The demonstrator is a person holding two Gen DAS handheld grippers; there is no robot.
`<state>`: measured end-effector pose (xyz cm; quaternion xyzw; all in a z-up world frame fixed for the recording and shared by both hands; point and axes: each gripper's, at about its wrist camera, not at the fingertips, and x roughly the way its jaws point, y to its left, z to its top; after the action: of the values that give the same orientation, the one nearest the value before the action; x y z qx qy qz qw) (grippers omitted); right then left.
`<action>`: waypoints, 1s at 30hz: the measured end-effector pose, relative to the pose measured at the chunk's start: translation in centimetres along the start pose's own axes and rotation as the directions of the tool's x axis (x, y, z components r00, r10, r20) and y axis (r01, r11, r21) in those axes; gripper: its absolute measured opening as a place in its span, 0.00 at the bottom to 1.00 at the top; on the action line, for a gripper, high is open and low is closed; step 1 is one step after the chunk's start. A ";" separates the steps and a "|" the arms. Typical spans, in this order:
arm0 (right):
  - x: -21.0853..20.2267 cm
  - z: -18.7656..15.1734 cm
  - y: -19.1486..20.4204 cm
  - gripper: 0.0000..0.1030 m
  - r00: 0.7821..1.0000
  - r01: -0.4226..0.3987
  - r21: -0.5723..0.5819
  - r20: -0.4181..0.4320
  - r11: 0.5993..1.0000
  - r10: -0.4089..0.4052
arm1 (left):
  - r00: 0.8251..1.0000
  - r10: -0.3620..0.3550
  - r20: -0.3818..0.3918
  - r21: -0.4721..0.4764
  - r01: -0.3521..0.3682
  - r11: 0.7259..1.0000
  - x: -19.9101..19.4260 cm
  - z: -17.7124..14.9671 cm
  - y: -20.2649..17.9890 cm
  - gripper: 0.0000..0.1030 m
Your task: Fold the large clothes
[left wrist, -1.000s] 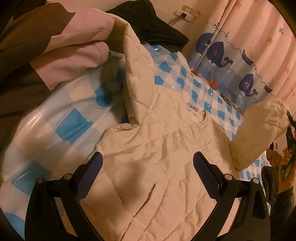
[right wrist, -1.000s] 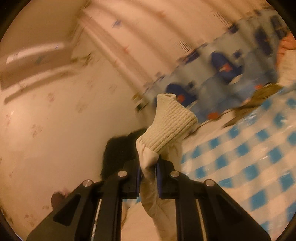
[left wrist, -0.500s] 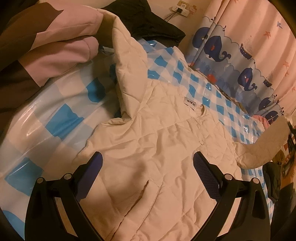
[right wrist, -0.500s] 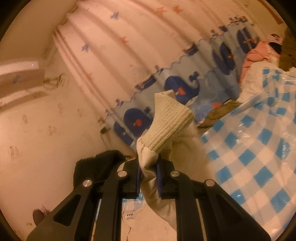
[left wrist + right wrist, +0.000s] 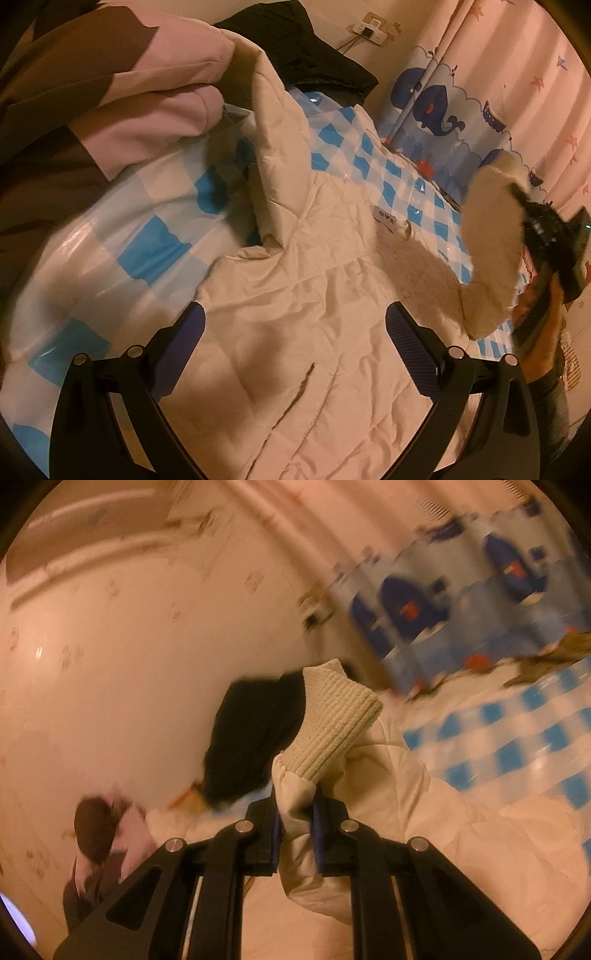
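A cream quilted jacket [image 5: 314, 314] lies spread front-up on a blue-and-white checked sheet [image 5: 122, 258]. Its left sleeve [image 5: 280, 147] runs up toward the far pile. My left gripper [image 5: 295, 332] is open and empty, hovering over the jacket's body. My right gripper [image 5: 297, 834] is shut on the jacket's right sleeve just below its ribbed knit cuff [image 5: 332, 720], holding it lifted. In the left wrist view that raised sleeve [image 5: 491, 251] and the right gripper [image 5: 546, 240] show at the right edge.
A pink and brown garment [image 5: 110, 103] is piled at the far left, touching the jacket's left sleeve. A black garment [image 5: 310, 51] lies at the far edge by the wall. A whale-print curtain [image 5: 461, 110] hangs on the right. A wall socket [image 5: 371, 27] sits above.
My right gripper has lifted the sleeve and swung it inward over the jacket, turning toward the wall. The left gripper has stayed open, hovering over the jacket with little movement.
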<state>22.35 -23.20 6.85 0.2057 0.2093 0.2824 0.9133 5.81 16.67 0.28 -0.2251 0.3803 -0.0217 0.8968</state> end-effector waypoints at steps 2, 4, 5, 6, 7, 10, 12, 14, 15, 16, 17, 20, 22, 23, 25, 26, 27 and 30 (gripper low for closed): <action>2.9 -2.5 1.5 0.14 0.998 -0.015 -0.029 -0.068 0.999 0.013 | 1.000 -0.002 0.001 -0.006 0.002 1.000 -0.2 0.1 0.3 0.92; 4.9 -4.5 2.6 0.14 0.993 -0.018 -0.055 -0.121 0.998 0.012 | 1.000 -0.003 0.001 -0.009 0.003 1.000 -0.3 0.1 0.6 0.92; 6.2 -5.8 3.1 0.14 0.988 -0.019 -0.069 -0.155 0.997 0.008 | 1.000 -0.003 0.002 -0.010 0.003 1.000 -0.4 0.1 0.7 0.92; 7.0 -6.6 3.5 0.14 0.984 -0.020 -0.077 -0.177 0.997 0.006 | 1.000 -0.004 0.004 -0.011 0.004 1.000 -0.5 0.1 0.8 0.92; 7.8 -7.4 3.7 0.14 0.980 -0.019 -0.084 -0.201 0.996 0.002 | 1.000 -0.004 0.004 -0.012 0.004 1.000 -0.6 0.2 0.8 0.92; 10.1 -10.5 4.4 0.16 0.960 -0.023 -0.111 -0.281 0.994 -0.009 | 1.000 -0.001 0.008 -0.009 0.001 1.000 -0.7 0.3 0.8 0.92; 11.5 -11.8 4.1 0.20 0.941 -0.030 -0.115 -0.340 0.993 -0.011 | 1.000 0.016 0.025 0.008 -0.016 1.000 -0.8 0.7 0.4 0.92; 13.5 -13.6 3.6 0.60 0.886 -0.073 -0.063 -0.462 0.995 0.036 | 0.999 0.010 0.048 0.018 -0.011 1.000 -0.9 1.7 -0.5 0.92; 13.8 -14.0 3.4 0.64 0.870 -0.084 -0.047 -0.490 0.995 0.050 | 0.998 0.006 0.067 0.022 -0.008 1.000 -0.9 2.4 -1.1 0.92; 13.7 -14.1 3.5 0.64 0.857 -0.102 -0.036 -0.510 0.994 0.069 | 0.996 -0.002 0.088 0.028 -0.001 1.000 -0.7 3.2 -1.9 0.92; 12.6 -13.6 3.6 0.64 0.860 -0.122 -0.032 -0.502 0.992 0.090 | 0.994 -0.013 0.106 0.040 0.009 0.999 -0.2 4.4 -3.0 0.92; 8.3 -10.7 2.7 0.65 0.906 -0.092 -0.042 -0.419 0.995 0.066 | 0.992 -0.082 0.096 0.061 0.076 0.995 2.9 7.4 -6.6 0.92; 4.1 -7.3 -0.4 0.71 0.938 0.070 -0.079 -0.335 0.994 -0.093 | 0.991 -0.132 0.012 0.108 0.129 0.986 6.8 8.7 -9.7 0.92; 3.0 -6.5 -1.6 0.72 0.939 0.121 -0.081 -0.315 0.989 -0.140 | 0.992 -0.124 -0.014 0.132 0.125 0.983 8.5 8.8 -10.8 0.92; -0.2 -4.3 -6.5 0.72 0.934 0.232 -0.008 -0.279 0.973 -0.225 | 0.995 -0.080 -0.055 0.199 0.089 0.976 12.3 8.8 -12.7 0.92; -1.9 -3.7 -9.7 0.72 0.934 0.268 0.076 -0.264 0.960 -0.240 | 0.995 -0.037 -0.092 0.239 0.058 0.969 14.9 8.6 -13.4 0.92; -2.7 -3.4 -11.4 0.72 0.936 0.278 0.118 -0.257 0.953 -0.241 | 0.992 0.001 -0.126 0.260 0.032 0.965 17.0 8.5 -13.5 0.92; -2.2 -6.0 -18.1 0.72 0.878 0.358 0.227 -0.412 0.906 -0.243 | 0.949 0.242 -0.203 0.349 -0.161 0.923 23.3 7.2 -11.3 0.92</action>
<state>25.47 -36.72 -6.46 0.2472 0.4489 0.1349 0.8481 28.84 4.42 -6.29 -0.0276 0.4991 -0.0191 0.8659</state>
